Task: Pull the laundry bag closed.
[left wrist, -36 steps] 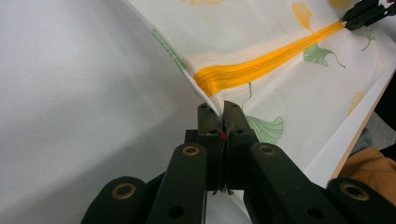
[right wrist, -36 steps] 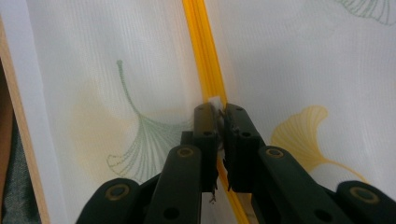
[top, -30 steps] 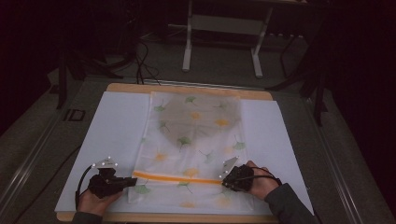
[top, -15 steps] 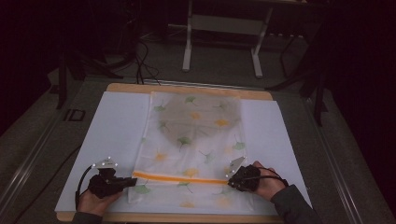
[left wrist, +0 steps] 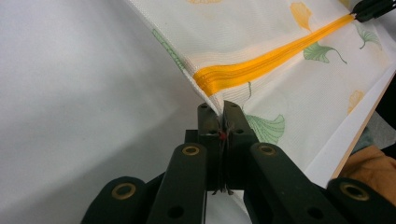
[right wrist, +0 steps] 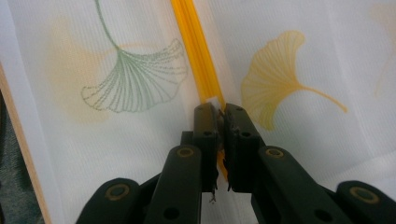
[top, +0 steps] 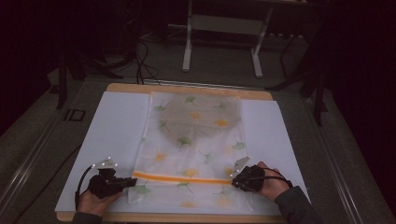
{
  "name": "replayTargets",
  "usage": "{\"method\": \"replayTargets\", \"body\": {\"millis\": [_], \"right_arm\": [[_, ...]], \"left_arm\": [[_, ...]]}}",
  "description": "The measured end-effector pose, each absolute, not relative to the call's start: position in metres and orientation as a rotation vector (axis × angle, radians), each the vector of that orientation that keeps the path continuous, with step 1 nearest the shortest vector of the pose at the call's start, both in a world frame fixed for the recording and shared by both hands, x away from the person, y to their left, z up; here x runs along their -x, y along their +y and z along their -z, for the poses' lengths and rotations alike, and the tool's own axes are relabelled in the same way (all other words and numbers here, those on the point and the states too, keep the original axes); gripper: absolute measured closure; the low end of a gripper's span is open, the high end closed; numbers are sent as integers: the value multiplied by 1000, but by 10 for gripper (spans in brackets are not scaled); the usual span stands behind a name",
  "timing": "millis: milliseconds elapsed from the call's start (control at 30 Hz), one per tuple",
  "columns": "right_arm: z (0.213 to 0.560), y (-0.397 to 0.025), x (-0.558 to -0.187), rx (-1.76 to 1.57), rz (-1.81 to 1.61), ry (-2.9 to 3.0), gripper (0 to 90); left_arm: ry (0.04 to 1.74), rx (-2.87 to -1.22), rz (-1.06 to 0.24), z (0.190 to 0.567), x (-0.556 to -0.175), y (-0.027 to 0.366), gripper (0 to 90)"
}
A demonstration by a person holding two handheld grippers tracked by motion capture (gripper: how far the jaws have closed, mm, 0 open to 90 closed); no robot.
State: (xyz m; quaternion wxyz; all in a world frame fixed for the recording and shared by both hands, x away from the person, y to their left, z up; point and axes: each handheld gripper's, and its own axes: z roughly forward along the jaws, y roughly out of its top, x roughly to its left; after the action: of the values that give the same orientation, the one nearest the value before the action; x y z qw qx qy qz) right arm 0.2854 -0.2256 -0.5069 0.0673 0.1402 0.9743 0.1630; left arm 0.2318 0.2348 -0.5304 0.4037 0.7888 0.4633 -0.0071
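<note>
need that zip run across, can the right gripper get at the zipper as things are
Probably yes: the right gripper is shut on the orange zipper at its right end, nothing lying over it.

no readable text, labels, brands or numbers appear anywhere.

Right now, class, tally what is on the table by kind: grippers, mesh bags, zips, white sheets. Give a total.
Grippers: 2, the left gripper and the right gripper
Mesh bags: 1, the bag
Zips: 1, the orange zip
White sheets: 1, the sheet
Total: 5
</note>
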Motion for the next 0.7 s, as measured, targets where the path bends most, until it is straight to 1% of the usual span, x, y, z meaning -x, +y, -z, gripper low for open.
{"method": "replayTargets", "body": {"millis": [700], "right_arm": [[505, -250, -284, -497, -514, 2910, 844]], "left_arm": [[1174, -1991, 18, 530, -231, 235, 882]]}}
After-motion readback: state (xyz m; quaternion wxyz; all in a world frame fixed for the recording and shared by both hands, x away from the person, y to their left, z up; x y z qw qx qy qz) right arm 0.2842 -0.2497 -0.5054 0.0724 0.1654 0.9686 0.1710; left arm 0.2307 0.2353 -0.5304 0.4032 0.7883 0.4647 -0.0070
